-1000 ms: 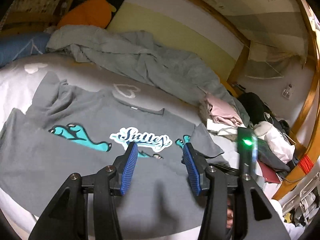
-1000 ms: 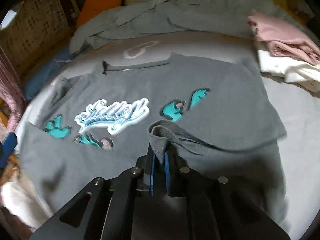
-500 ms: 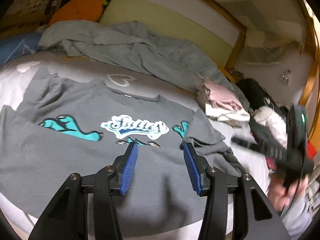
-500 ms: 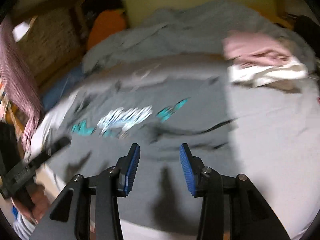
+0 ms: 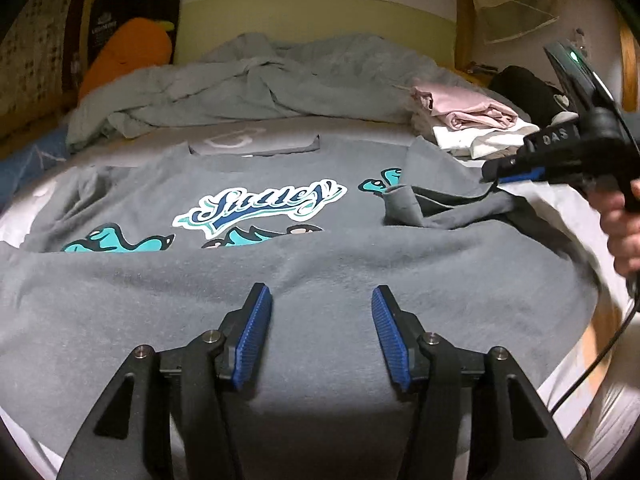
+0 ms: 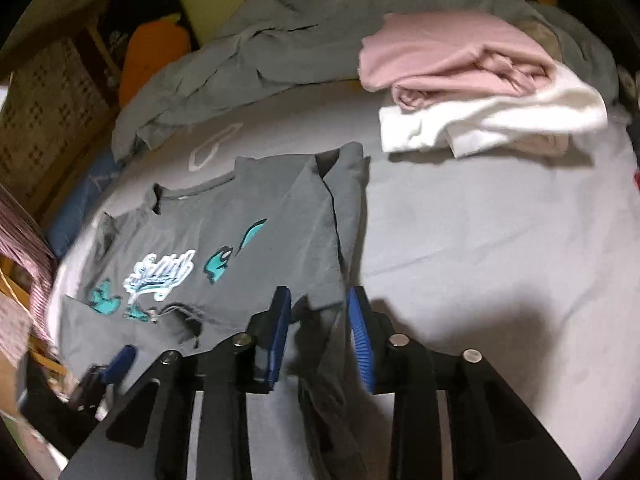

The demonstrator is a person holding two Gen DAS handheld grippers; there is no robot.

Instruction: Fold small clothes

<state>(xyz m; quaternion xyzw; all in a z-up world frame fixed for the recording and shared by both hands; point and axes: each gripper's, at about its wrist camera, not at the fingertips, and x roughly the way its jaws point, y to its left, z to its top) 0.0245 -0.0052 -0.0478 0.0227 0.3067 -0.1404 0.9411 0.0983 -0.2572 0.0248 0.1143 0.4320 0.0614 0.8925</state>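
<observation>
Grey Sulley t-shirt (image 5: 320,272) lies spread on the bed (image 6: 500,240), print up, sleeve folded in. Left tool (image 5: 322,332) hovers over the shirt's lower part, jaws abt half spread & opening, nothing between. Right tool (image 6: 318,320) at shirt's folded side edge, jaws apart but closing, grey cloth between, pads not pressing it.

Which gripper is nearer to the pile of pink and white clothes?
The right gripper. It is over the grey shirt's folded side, just in front of the pile, jaws closing. The left gripper is over the shirt's lower part, farther away, jaws opening.
</observation>
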